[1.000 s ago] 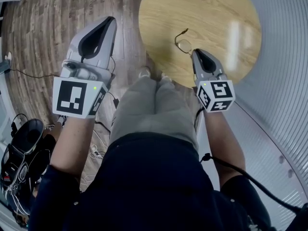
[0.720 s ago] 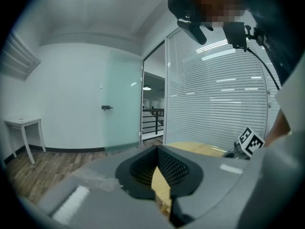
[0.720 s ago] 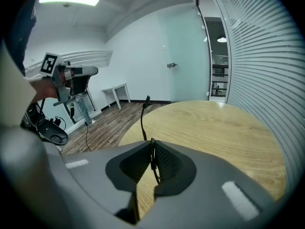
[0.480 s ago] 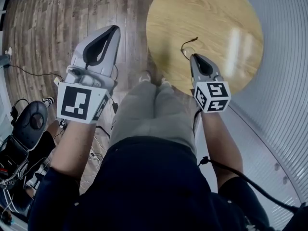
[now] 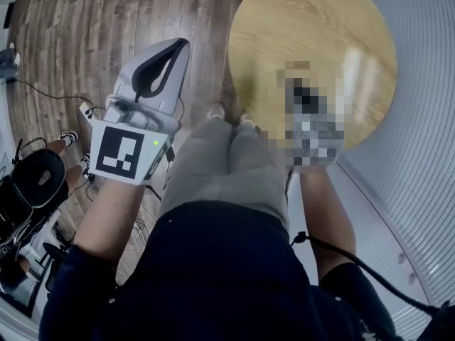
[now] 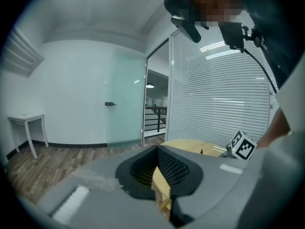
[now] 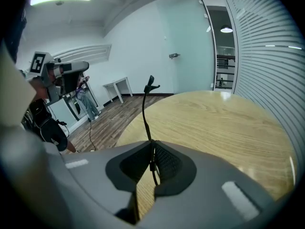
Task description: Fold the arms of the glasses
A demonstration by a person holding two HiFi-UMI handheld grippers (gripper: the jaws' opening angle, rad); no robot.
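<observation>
The glasses [image 7: 144,113] show in the right gripper view as a thin black arm that rises from between the jaws and ends in a curved tip over the round wooden table [image 7: 224,123]. My right gripper [image 7: 152,149] is shut on the glasses at the frame. The lenses are hidden behind the jaws. In the head view a mosaic patch covers this gripper at the near edge of the table [image 5: 313,27]. My left gripper [image 5: 176,46] is held over the wooden floor, left of the table, jaws shut with nothing in them.
The person's legs [image 5: 227,162] are between the two grippers. Cables and black equipment [image 5: 28,183] lie on the floor at the left. A wall of slatted blinds [image 5: 426,119] runs along the right. A small white table [image 7: 116,87] stands by the far wall.
The right gripper has sunk a little towards the table's near edge with the glasses still in it, and a mosaic patch now hides it. The left gripper has barely shifted.
</observation>
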